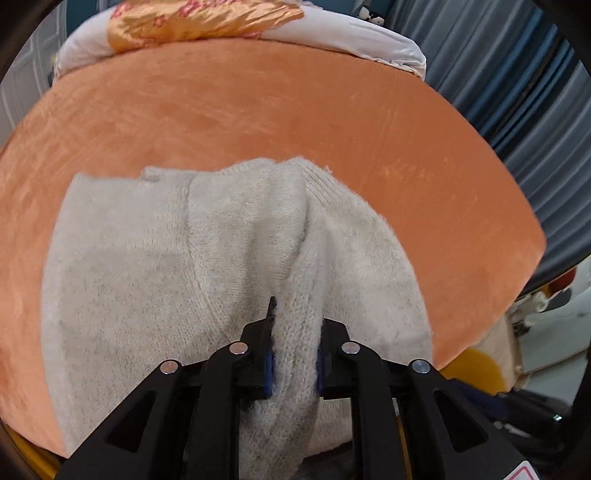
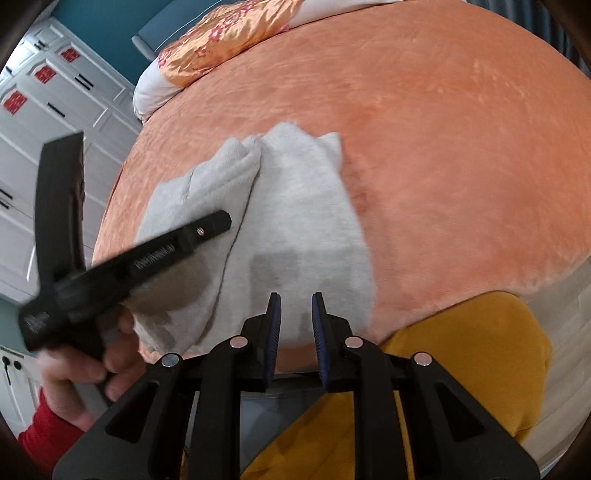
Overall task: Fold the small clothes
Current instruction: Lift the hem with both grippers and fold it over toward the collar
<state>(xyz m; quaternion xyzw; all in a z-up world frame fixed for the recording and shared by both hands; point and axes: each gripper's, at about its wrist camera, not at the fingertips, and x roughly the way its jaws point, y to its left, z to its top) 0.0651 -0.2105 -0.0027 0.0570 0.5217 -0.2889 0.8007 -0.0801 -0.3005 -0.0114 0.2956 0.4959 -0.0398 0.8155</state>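
A small cream knitted sweater lies on the orange bed cover. My left gripper is shut on a bunched fold of the sweater at its near edge, with knit filling the gap between the pads. In the right wrist view the sweater lies partly folded, a rolled part at its far left. My right gripper is open and empty, just above the sweater's near edge. The left gripper's body, held in a hand, lies across the sweater's left side.
The orange bed cover stretches far and right. A white pillow with a gold floral cover lies at the bed's head. Blue curtains hang on the right. White cabinets stand left. A yellow cloth lies at the near edge.
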